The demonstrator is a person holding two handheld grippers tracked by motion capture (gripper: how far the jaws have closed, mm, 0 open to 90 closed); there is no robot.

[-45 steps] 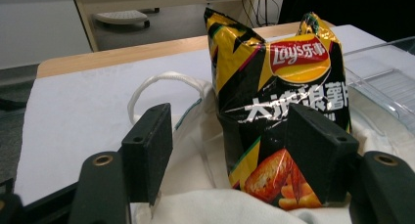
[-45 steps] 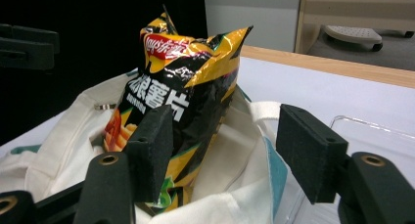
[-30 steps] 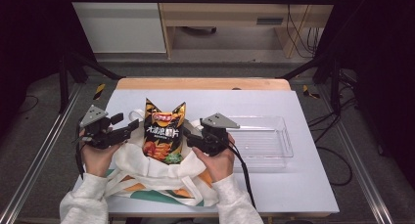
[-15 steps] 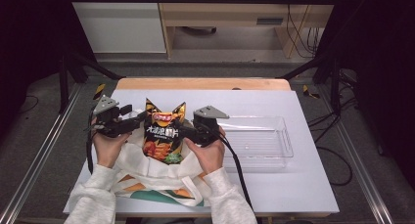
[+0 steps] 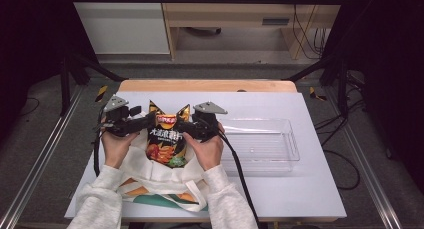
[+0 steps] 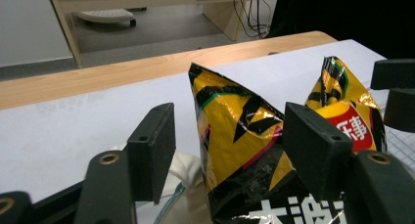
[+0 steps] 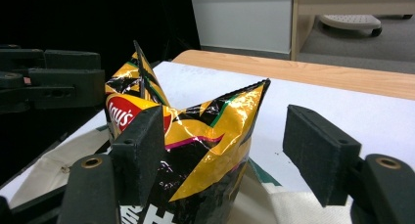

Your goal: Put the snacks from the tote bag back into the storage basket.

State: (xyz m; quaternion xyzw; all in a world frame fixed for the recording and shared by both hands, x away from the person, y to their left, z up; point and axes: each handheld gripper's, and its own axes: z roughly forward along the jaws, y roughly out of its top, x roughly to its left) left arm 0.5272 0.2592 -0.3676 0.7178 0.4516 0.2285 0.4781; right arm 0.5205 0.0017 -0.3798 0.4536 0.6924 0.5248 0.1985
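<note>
A bag of Lay's chips (image 5: 167,139) stands up out of a white cloth tote bag (image 5: 150,181), right between the two grippers. The left gripper (image 5: 141,123) reaches in from one side and the right gripper (image 5: 186,128) from the other. In the left gripper view the jaws are apart, with one top corner of the chip bag (image 6: 235,136) in the gap; they have just been closing a little, but the pads do not press it. In the right gripper view the jaws are also apart, with the chip bag (image 7: 195,150) in the gap, against one pad and clear of the other. Just past the right gripper lies a clear plastic tray (image 5: 280,161) on the white table (image 5: 300,199). The bottom of the chip bag is hidden inside the tote. The small writing on it is hard to read.
</note>
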